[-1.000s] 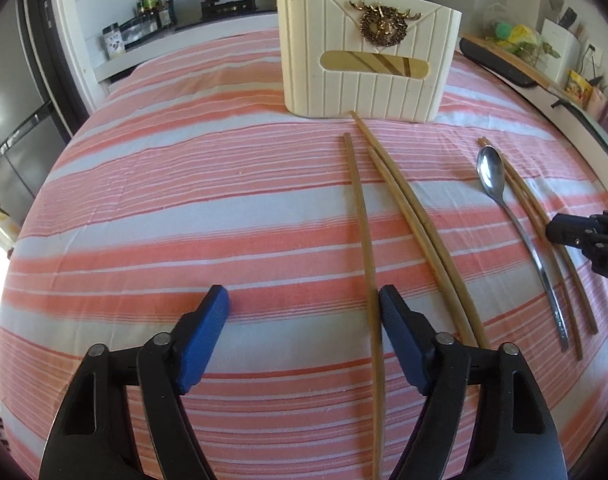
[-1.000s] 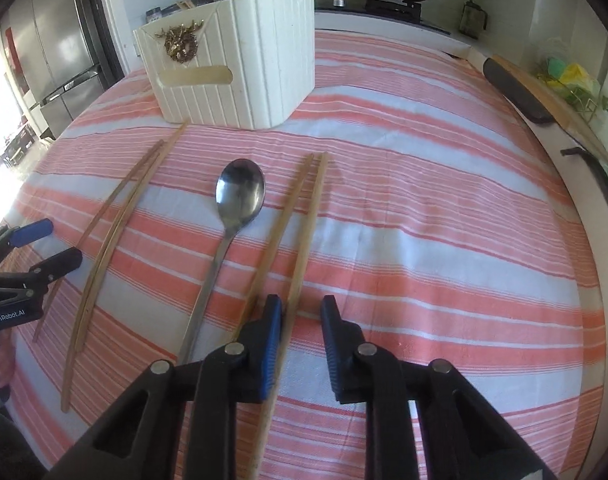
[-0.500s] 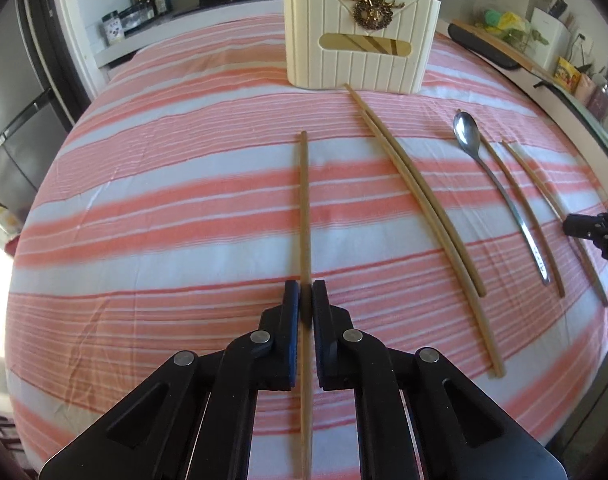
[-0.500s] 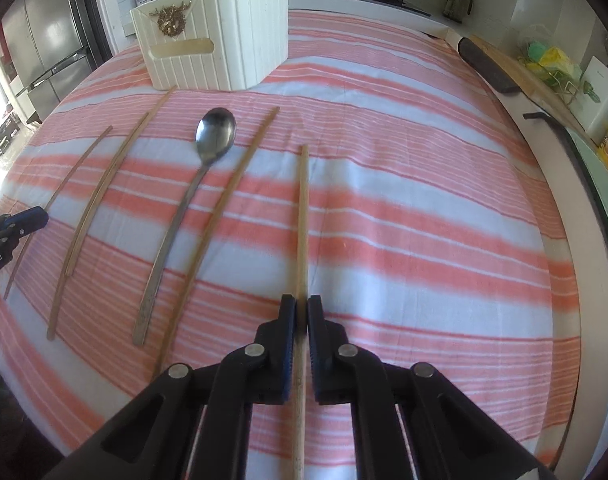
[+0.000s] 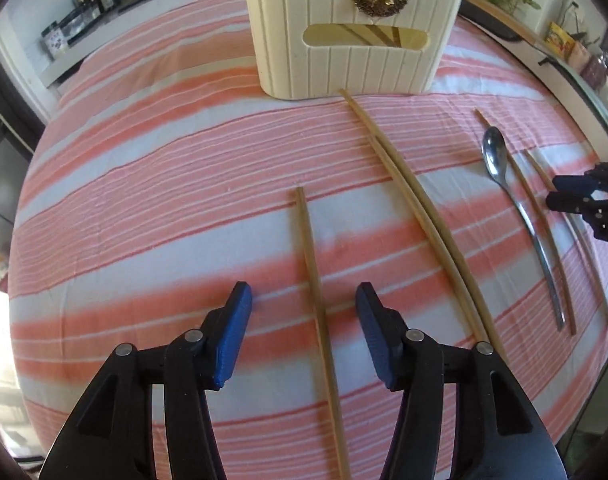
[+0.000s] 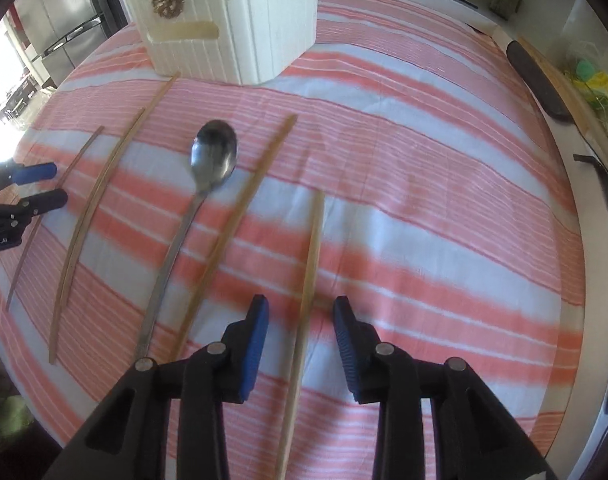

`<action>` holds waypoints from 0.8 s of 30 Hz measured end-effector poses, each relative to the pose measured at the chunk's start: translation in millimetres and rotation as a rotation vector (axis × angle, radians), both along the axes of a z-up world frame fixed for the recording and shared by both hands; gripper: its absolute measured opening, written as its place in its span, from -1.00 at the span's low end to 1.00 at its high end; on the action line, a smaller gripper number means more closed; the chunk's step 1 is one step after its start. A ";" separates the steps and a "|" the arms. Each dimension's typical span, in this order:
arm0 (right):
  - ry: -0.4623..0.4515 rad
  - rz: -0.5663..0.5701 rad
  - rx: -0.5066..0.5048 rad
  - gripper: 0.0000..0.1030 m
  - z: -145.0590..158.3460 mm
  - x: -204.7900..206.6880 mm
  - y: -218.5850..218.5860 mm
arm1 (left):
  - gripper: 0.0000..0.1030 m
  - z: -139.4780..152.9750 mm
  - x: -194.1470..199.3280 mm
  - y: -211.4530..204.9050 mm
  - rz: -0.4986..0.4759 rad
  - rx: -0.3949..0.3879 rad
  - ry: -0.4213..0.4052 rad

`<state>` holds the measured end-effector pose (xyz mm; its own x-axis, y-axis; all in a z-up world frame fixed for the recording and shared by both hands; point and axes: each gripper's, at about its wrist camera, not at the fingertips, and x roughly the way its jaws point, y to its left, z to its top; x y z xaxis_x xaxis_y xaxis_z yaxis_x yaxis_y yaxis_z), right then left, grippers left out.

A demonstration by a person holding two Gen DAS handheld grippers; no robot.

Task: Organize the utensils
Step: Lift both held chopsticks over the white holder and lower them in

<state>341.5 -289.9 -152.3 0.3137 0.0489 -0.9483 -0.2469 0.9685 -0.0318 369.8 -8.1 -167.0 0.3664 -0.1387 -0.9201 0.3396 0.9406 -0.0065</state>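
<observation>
Currently both hand-held grippers hang over the striped table [image 5: 143,168], pointing steeply down, jaws opening. Left hand-held gripper [image 5: 304,340]: blue pads spread, one chopstick [image 5: 314,272] lying flat on the cloth between them, touched by neither pad. Right hand-held gripper [image 6: 301,344]: same condition, pads apart either side of another chopstick [image 6: 310,264], no contact visible.

Other utensils on the table: a pair of chopsticks [image 5: 416,208] running toward the holder [image 5: 352,32] at the far edge; a spoon [image 6: 207,184] between the pair and a further single chopstick [image 6: 243,204]. Holder slot shows sticks already inside.

Judgement: each stick has been laid apart from the rest, so the step looks like spacing or sorting. To do it well, let the pads clear each stick fully before lifting away, so it does not roll or get dragged. Lift straight up. Next pick: close near mid-length to keep the stick level.
</observation>
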 end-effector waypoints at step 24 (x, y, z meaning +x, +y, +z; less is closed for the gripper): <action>-0.572 -0.015 0.301 -0.88 186.4 -80.2 -5.7 | -0.93 184.1 -79.9 67.1 0.110 -0.421 -0.467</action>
<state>261.4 -295.6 34.1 0.7683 0.2780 -0.5766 -0.2576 0.9589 0.1190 289.9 59.0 17.1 0.7487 -0.3917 -0.5349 0.2972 0.9195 -0.2574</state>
